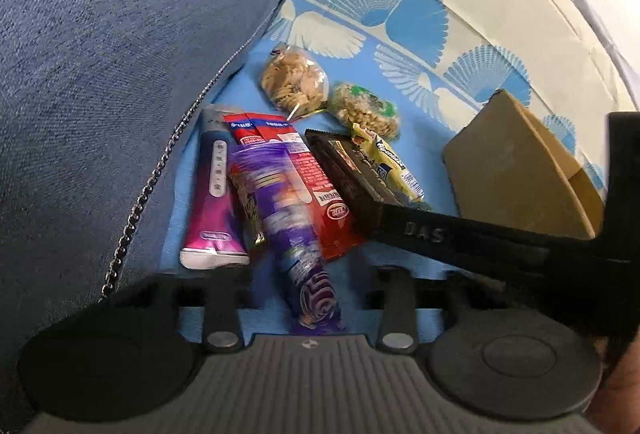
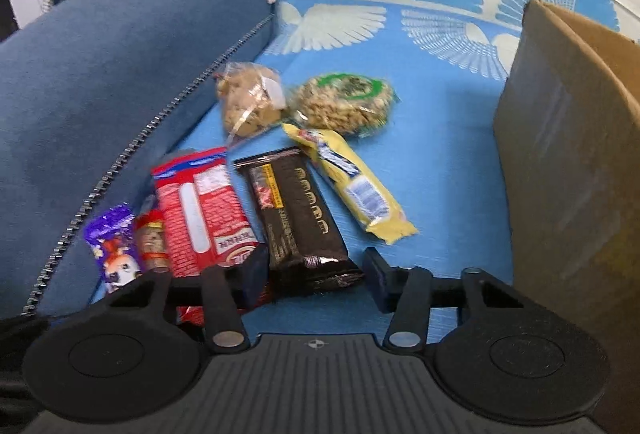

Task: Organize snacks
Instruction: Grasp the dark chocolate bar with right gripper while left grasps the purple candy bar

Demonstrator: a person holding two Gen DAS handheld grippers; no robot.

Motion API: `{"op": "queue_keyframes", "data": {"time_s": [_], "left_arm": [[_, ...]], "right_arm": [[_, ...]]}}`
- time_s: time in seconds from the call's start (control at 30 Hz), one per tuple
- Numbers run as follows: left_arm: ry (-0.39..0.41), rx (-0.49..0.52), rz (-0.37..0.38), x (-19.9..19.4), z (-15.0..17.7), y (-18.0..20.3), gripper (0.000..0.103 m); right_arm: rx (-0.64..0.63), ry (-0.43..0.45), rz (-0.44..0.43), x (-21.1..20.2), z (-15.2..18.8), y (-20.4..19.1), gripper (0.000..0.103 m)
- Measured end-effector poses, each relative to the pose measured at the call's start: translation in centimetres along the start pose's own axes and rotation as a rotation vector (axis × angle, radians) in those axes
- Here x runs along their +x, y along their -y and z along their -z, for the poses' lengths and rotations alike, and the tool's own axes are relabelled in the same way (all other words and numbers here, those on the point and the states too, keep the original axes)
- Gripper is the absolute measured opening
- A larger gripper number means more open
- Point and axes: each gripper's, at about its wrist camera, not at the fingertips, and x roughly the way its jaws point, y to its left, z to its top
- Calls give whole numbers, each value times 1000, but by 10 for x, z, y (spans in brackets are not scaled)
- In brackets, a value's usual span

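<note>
Snack packets lie in a loose pile on a blue patterned sheet. My left gripper is shut on a blurred purple packet, which runs up between its jaws; the same purple packet shows at the pile's left end. My right gripper is shut on the near end of a dark brown packet, one finger against each side. Its black finger crosses the left wrist view, over the dark brown packet. Beside it lie a red packet and a yellow packet.
A clear bag of cookies and a round rice cake with a green label lie farther back. A pink packet sits by a blue zipped cushion on the left. An open cardboard box stands on the right.
</note>
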Motion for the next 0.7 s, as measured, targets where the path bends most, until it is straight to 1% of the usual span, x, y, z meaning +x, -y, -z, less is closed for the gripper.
{"op": "queue_keyframes", "data": {"time_s": [0.03,0.07,0.1,0.23,0.3,0.4,0.5,0.63,0.7], "left_arm": [[4,-5,11,-2,0,-1,20],[11,-10,23,-4,-1,-3,17],[15,-11,34,-6,-1,-3,10],[10,-4,60,-9,-1,-3,4],[0,-1,67,-11,-1,-3,4],[-41,5,89,-13,-1,-2,4],[-106,5,103,-16,-1,-4,4],[-178,27,123,-25,4,-7,4],[-181,25,113,-30,7,-10,4]], "right_arm": [[-2,3,-3,-4,-1,-1,48],[-8,4,-5,-9,-2,-1,48],[-15,3,-6,-16,-2,-2,48],[-15,-8,-2,-42,-5,-1,47],[-13,-18,6,-56,-2,1,47],[-28,-29,11,-84,11,2,47],[-23,-35,-13,-106,33,5,47],[-21,-68,-22,-113,65,6,47],[-30,-84,-21,-110,77,4,47]]}}
